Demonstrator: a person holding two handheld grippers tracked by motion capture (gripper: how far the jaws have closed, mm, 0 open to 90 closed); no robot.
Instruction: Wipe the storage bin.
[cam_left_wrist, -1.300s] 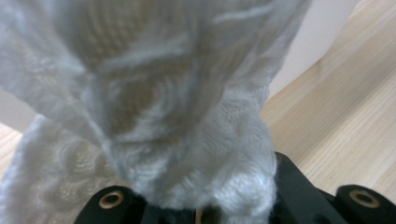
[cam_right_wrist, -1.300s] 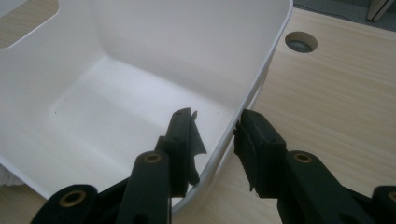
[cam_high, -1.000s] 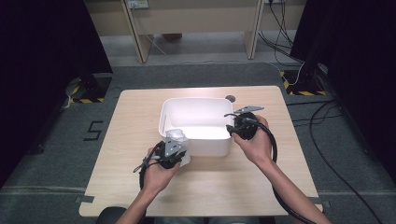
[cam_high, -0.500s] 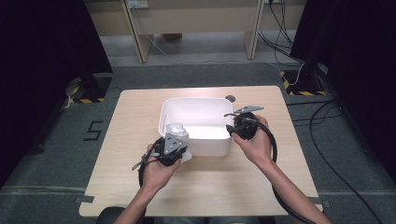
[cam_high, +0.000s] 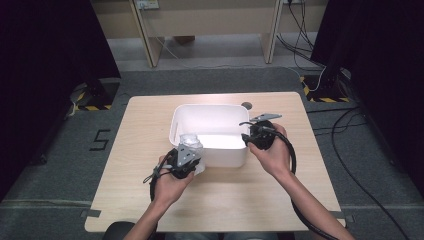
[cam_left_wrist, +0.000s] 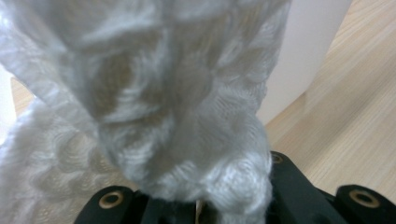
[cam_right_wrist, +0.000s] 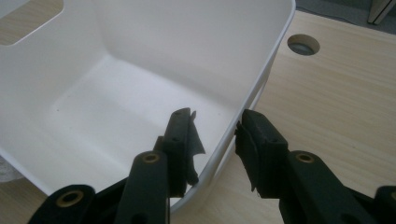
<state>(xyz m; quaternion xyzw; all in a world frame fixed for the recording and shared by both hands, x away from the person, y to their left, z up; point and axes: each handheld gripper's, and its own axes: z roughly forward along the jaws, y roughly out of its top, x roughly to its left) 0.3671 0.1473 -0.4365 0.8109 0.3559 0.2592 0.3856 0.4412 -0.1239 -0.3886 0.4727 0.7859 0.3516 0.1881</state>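
Note:
A white tub (cam_high: 210, 108) stands in the middle of the wooden table (cam_high: 150, 130). My left gripper (cam_high: 188, 151) is at the tub's near left corner, shut on a bunched white knitted cloth (cam_high: 190, 141). In the left gripper view the cloth (cam_left_wrist: 163, 116) hangs over the jaws and hides my gripper (cam_left_wrist: 201, 206), with the tub's outer wall (cam_left_wrist: 299, 46) behind. My right gripper (cam_right_wrist: 215, 116) straddles the tub's right wall (cam_right_wrist: 243, 88), one jaw inside and one outside. Its jaws have just been opening, with the rim between them and a small gap showing. In the high view that right gripper (cam_high: 247, 136) sits at the tub's right edge.
A round cable hole (cam_high: 246, 105) lies in the table just behind the tub, also seen as a hole (cam_right_wrist: 303, 44) beyond the rim. The tub's inside (cam_right_wrist: 116, 121) is bare. Both forearms come in from the table's near edge.

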